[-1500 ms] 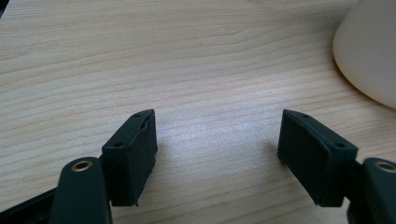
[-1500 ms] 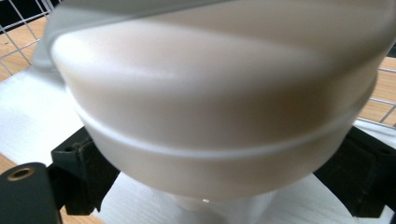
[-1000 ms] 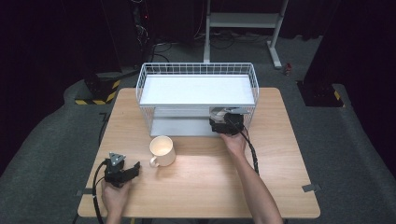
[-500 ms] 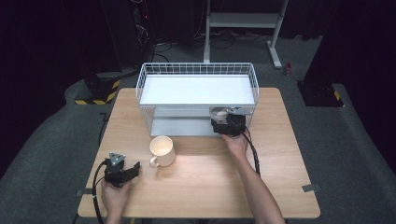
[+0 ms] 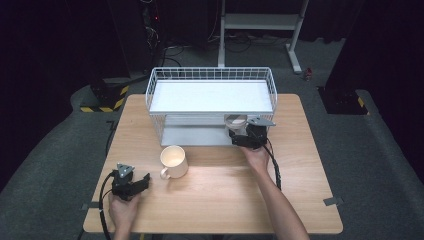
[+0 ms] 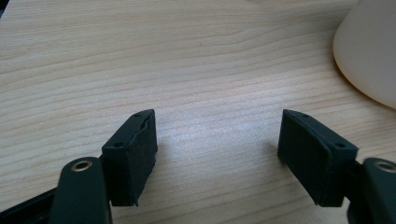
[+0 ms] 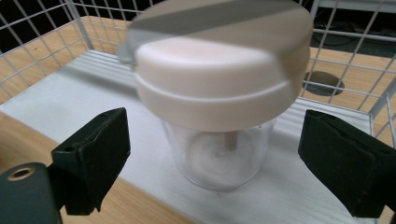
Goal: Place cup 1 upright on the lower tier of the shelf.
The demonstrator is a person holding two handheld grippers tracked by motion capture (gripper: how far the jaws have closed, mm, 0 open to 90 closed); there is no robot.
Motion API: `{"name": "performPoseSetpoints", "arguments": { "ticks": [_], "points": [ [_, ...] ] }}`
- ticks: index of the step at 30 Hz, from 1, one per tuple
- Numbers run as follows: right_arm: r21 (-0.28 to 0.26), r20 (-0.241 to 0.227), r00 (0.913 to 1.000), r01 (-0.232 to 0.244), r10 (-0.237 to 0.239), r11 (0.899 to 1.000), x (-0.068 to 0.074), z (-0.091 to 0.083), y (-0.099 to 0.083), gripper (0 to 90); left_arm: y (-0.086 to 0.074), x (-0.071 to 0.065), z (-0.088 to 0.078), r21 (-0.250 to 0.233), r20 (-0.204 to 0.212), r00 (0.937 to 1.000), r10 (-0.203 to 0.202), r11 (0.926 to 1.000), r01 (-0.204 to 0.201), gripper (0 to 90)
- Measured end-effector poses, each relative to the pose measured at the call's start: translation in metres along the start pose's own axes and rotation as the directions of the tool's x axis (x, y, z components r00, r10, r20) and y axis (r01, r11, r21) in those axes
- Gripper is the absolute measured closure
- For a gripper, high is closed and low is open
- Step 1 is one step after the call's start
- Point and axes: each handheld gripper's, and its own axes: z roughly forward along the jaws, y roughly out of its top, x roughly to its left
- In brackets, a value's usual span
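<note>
Left gripper (image 5: 131, 183) sits near the table's (image 5: 210, 200) near-left corner, held in the left hand (image 5: 122, 207). Jaws spread wide in the left gripper view (image 6: 217, 156), nothing between them, just bare wood. The mug (image 5: 173, 161) stands just right of it and a bit farther, not touching; in the left gripper view only a cream edge of it (image 6: 369, 51) shows, cut off at the top right.

Right gripper (image 5: 247, 134) is at the front of the wire rack's (image 5: 210, 95) lower shelf, right of centre, right hand (image 5: 257, 157) behind it. Its jaws are also wide apart (image 7: 215, 158), one on each side of a jar (image 7: 224, 107), with clear gaps on both sides. No contact, nothing gripped.

The jar stands upright on the white lower shelf, near its front edge: clear body, cream lid. The lid's top is blurred, with a grey band across it; can't tell what that is. Something pale inside the jar, hard to make out.

From the high view only the jar's rim (image 5: 235, 120) peeks past the upper shelf and the gripper. Rack's upper shelf hides most of the lower one.
</note>
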Motion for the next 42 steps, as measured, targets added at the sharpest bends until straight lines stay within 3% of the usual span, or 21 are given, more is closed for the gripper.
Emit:
{"name": "performPoseSetpoints", "arguments": {
  "ticks": [14,24,36,42],
  "points": [
    [-0.021,-0.061,0.998,-0.018,0.017,1.0,0.006,-0.02,0.003,9.8,0.0,0.0,0.0,0.0,0.0,1.0,0.0,1.0,0.0,28.8],
    [-0.008,-0.127,0.9907,-0.051,0.05,0.999,0.007,-0.033,0.003,12.6,0.0,0.0,0.0,0.0,0.0,1.0,0.0,1.0,0.0,28.8],
    [-0.015,-0.163,0.9856,-0.048,0.045,0.999,0.009,-0.048,0.005,14.1,0.0,0.0,0.0,0.0,0.0,1.0,0.0,1.0,0.0,28.8],
    [0.009,-0.169,0.9848,-0.039,0.04,0.999,0.008,-0.054,0.002,14.8,0.0,0.0,0.0,0.0,0.0,1.0,0.0,1.0,0.0,28.7]
  ]
}}
